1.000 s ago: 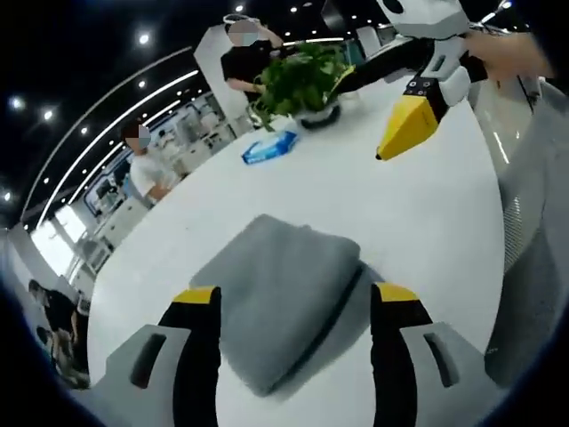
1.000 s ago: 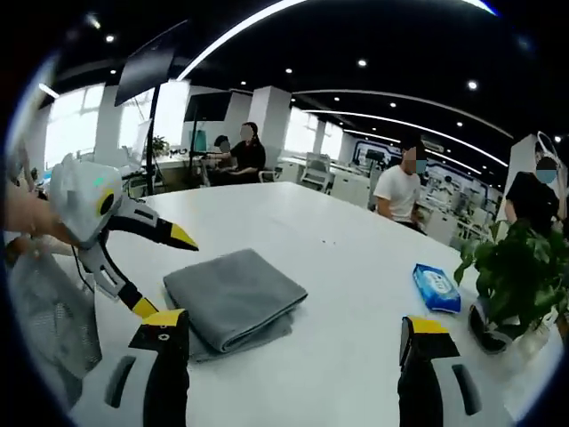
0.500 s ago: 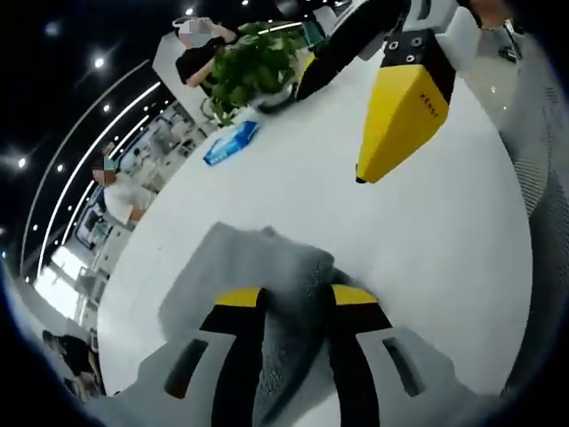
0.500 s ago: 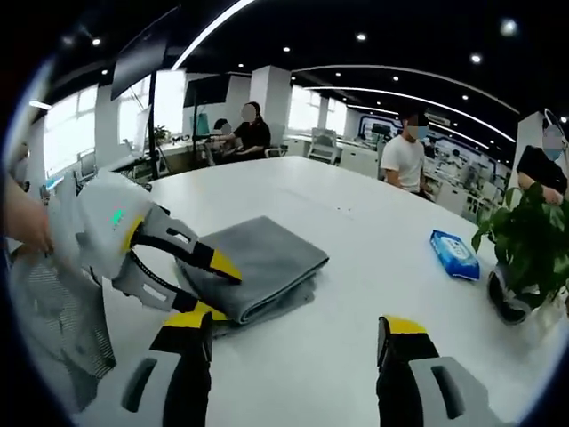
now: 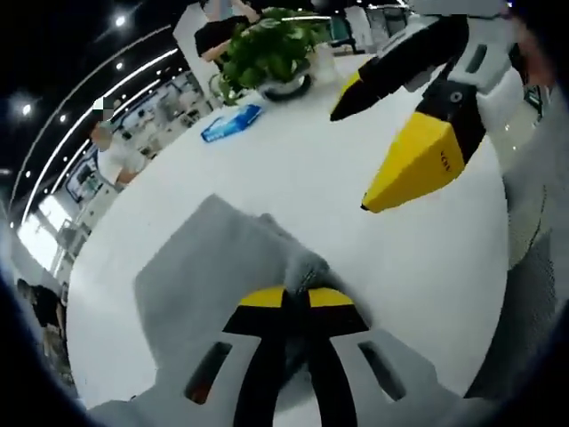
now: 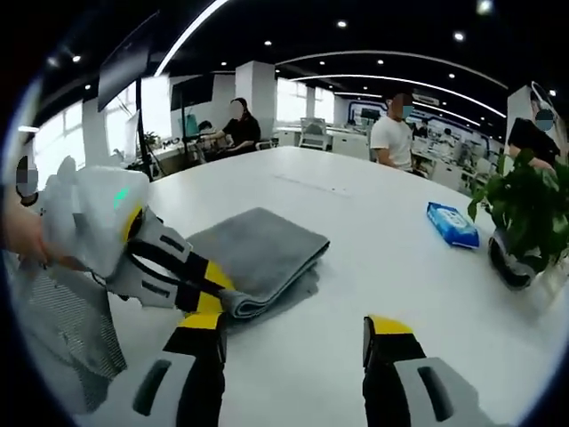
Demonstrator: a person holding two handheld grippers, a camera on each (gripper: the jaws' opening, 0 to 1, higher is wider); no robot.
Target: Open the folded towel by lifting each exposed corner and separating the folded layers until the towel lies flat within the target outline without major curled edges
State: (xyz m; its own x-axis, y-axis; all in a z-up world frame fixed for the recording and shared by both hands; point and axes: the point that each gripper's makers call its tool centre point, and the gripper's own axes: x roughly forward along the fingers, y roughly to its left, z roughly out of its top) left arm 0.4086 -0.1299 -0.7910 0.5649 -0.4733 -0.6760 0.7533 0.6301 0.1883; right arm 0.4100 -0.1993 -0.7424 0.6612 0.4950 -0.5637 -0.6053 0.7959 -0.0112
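The grey folded towel [image 5: 209, 267] lies on the white table [image 5: 293, 169]. My left gripper [image 5: 299, 295] is shut on the towel's near corner, where the cloth bunches up between its yellow-tipped jaws. The right gripper view shows the same towel [image 6: 267, 245] with the left gripper [image 6: 218, 292] pinching its near edge from the left. My right gripper [image 6: 293, 325] is open, with nothing between its jaws, over bare table just right of the towel. It also reaches into the left gripper view from the upper right as the right gripper [image 5: 348, 160], hovering beyond the towel.
A blue wipes pack [image 6: 452, 222] and a potted plant [image 6: 524, 209] sit at the far side of the table [image 6: 373, 258]. Several people are at desks behind. A hand and a striped sleeve [image 6: 53, 302] hold the left gripper at the table's near edge.
My left gripper has moved down onto the towel and shut its jaws on the near corner. My right gripper has drawn closer to the towel and stays open.
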